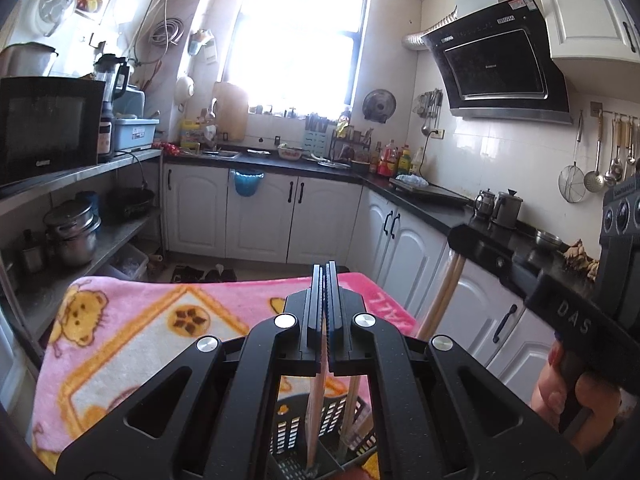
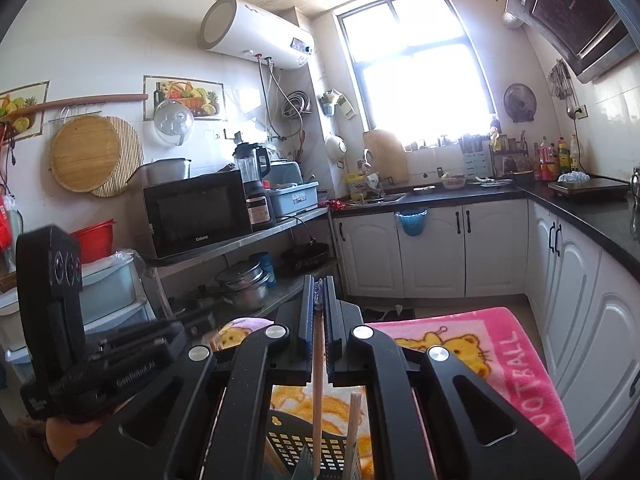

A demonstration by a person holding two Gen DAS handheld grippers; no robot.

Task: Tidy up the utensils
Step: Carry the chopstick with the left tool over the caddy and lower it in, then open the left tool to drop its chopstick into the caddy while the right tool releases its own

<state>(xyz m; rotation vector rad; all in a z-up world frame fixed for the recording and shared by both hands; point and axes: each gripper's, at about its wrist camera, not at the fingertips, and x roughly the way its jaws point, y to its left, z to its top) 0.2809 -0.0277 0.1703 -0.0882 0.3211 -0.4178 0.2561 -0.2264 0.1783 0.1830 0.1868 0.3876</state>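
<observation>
While hovering over the pink blanket, clamped: left gripper on one wooden chopstick, right gripper on another chopstick, both dangling into black slotted basket.

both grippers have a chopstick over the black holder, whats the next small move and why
Probably lower both a little further, then open. The left gripper and right gripper are each shut on a wooden chopstick hanging down into the black slotted holder, which sits on the pink blanket.
</observation>
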